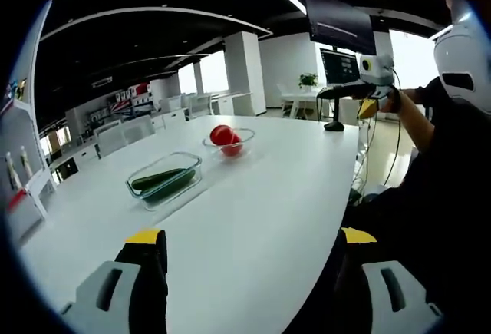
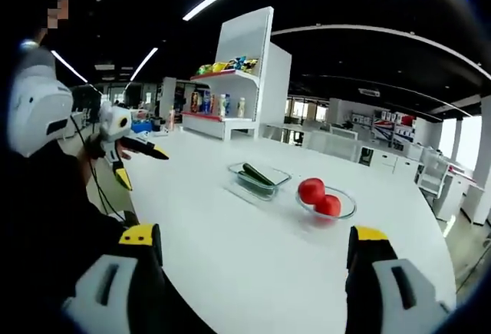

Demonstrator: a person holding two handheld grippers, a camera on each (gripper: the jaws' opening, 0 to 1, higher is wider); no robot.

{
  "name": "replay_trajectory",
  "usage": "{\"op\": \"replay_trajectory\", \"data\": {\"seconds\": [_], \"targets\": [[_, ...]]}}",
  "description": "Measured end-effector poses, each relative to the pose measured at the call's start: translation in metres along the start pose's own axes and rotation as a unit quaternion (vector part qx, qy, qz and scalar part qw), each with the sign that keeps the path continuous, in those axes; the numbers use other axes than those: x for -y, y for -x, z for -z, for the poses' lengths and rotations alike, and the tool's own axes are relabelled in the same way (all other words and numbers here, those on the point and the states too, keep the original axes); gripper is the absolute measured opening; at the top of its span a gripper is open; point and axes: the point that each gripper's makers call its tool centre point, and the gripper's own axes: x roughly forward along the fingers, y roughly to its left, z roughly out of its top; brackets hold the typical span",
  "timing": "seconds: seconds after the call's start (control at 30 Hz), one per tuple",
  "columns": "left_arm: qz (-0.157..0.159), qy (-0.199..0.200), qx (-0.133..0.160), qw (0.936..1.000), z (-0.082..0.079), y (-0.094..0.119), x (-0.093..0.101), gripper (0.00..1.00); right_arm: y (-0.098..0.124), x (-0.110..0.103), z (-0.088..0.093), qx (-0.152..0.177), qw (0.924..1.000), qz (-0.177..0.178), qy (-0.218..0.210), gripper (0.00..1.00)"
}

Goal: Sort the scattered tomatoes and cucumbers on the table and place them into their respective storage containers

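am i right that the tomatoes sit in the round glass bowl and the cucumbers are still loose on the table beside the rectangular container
Not quite. The tomatoes do sit in the round glass bowl, but the cucumbers are not loose on the table: they lie inside the rectangular container. The left gripper view shows this, and the right gripper view agrees.
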Motion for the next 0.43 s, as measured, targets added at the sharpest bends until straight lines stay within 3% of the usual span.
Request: {"op": "replay_trajectory", "data": {"seconds": [0.43], "targets": [[0.002,-0.009,-0.012,0.9999,0.0036,-0.0025,0.0027,0.9,-0.003,-0.0063,0.0085,-0.021,0.9994,-0.012,0.024,0.97]]}}
